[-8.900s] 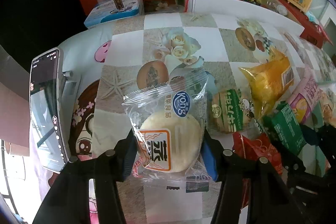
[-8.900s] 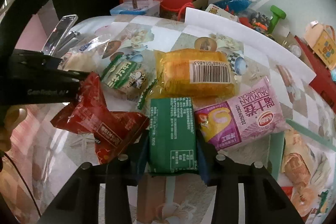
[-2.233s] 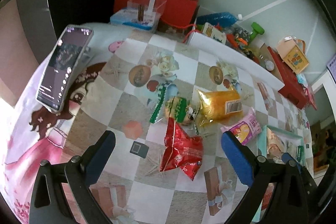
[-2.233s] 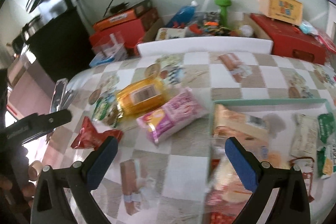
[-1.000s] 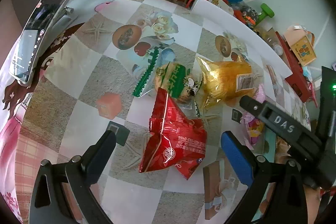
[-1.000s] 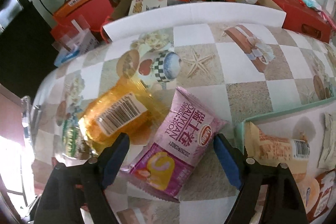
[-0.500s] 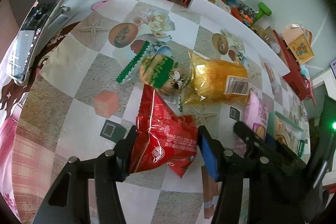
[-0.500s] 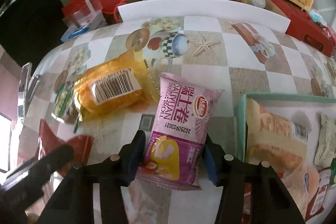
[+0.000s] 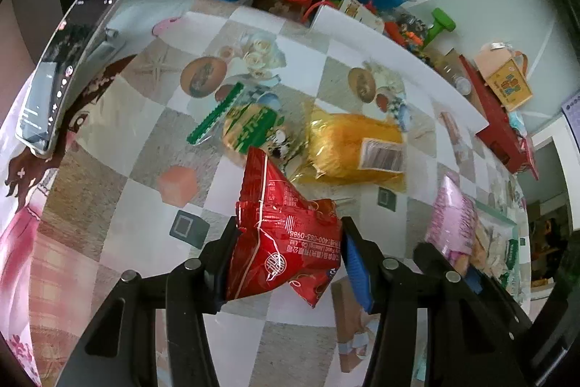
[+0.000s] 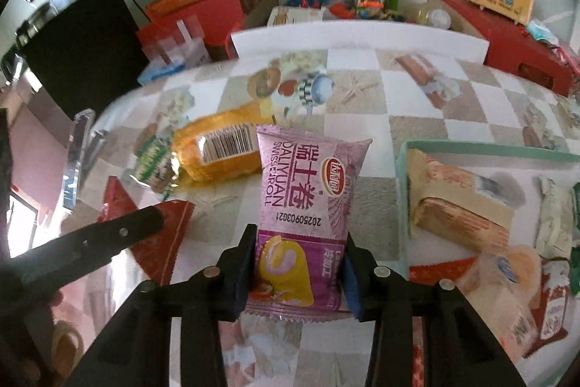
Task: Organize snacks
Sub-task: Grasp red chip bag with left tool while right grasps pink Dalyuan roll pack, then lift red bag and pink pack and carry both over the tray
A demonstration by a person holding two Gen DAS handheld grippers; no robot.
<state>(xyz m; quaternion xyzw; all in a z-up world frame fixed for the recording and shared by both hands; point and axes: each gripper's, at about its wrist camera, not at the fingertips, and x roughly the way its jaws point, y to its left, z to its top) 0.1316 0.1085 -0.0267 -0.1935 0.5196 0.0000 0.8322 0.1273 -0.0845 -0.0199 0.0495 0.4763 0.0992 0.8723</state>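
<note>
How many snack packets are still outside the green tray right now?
4. The red packet is in the left gripper, the pink Swiss roll in the right gripper; the yellow packet and green-labelled packet lie on the table. Others may be hidden.

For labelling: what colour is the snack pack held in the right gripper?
Pink-purple Swiss roll pack, with a yellow roll pictured at its lower end; clearest in the right wrist view.
</note>
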